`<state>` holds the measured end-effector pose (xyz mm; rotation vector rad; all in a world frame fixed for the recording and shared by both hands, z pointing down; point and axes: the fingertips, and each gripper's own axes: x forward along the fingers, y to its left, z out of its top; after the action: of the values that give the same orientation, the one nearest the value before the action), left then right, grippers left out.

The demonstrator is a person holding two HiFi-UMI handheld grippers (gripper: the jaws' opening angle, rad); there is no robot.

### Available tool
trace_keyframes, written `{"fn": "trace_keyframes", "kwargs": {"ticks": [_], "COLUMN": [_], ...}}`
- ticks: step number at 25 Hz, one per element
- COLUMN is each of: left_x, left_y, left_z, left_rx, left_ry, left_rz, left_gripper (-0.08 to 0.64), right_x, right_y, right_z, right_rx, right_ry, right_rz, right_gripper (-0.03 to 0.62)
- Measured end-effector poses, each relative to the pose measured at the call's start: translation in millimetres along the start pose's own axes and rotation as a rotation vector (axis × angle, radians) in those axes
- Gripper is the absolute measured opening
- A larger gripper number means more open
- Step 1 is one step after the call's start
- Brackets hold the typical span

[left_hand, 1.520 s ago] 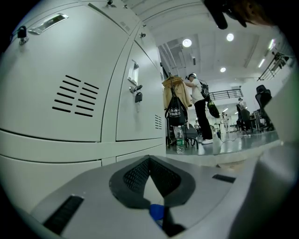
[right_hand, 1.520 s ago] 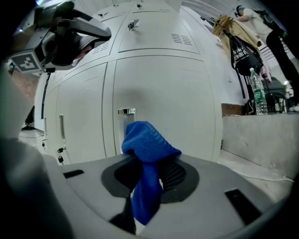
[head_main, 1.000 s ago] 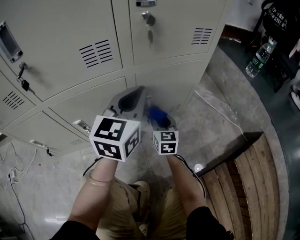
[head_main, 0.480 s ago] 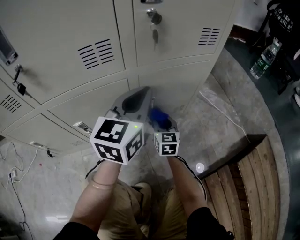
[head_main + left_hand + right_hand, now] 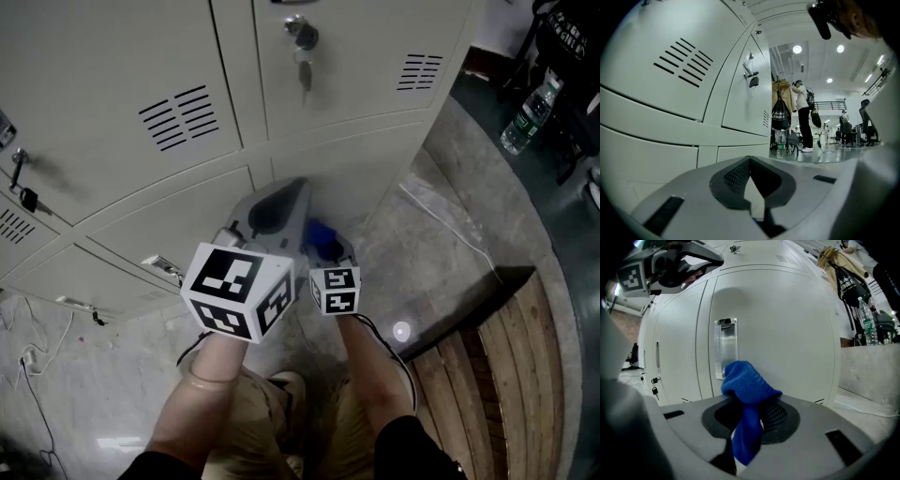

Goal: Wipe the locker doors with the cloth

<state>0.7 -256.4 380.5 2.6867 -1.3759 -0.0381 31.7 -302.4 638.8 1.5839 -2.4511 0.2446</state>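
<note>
From the head view, most of the blue knitted cloth (image 5: 326,244) was hidden behind the marker cube and grey body of the right gripper (image 5: 321,234); only a small fold showed. In the right gripper view its lower end dropped out of sight between the jaws. The cream metal locker doors (image 5: 122,84) ran off the top and left edges. The label on the clear plastic bottle (image 5: 521,119) was too small to read. The person's tan-trousered legs (image 5: 253,422) were cut off by the bottom edge. In the left gripper view, the distant standing people (image 5: 802,115) were too small for detail.
</note>
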Motion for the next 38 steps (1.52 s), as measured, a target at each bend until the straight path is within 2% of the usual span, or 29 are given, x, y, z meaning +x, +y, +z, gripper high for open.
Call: {"fn": "trace_keyframes", "kwargs": {"ticks": [4,8,20,30,33,38], "left_x": [5,8,10,25,27,26], "left_y": [-1,-3,12,4,3,8], "left_z": [-2,-3,-11,-12,-14,-13], "left_rx": [-0.009,-0.007,-0.022,0.025,0.05,0.048], "left_ry": [0.002,0.003,0.009,0.01,0.014,0.017], "left_rz": [-0.006,-0.019,-0.011,-0.049,-0.06,-0.058], "left_gripper": [0.006,0.006,0.006,0.006,0.006,0.006], "right_x": [-1,-3,-8,-8,-8,-5], "right_y": [-12,-39,-119,-179,-188,-192], "right_z": [-1,-3,-5,-15,-20,-19], "right_rx": [0.024,0.105,0.188,0.31,0.344,0.325], "right_ry": [-0.001,-0.006,-0.03,-0.065,-0.07,-0.061], "right_rz": [-0.021,-0.092,-0.289,-0.426,-0.452,-0.463], "right_gripper": [0.092,0.092,0.092,0.091,0.091,0.089]}}
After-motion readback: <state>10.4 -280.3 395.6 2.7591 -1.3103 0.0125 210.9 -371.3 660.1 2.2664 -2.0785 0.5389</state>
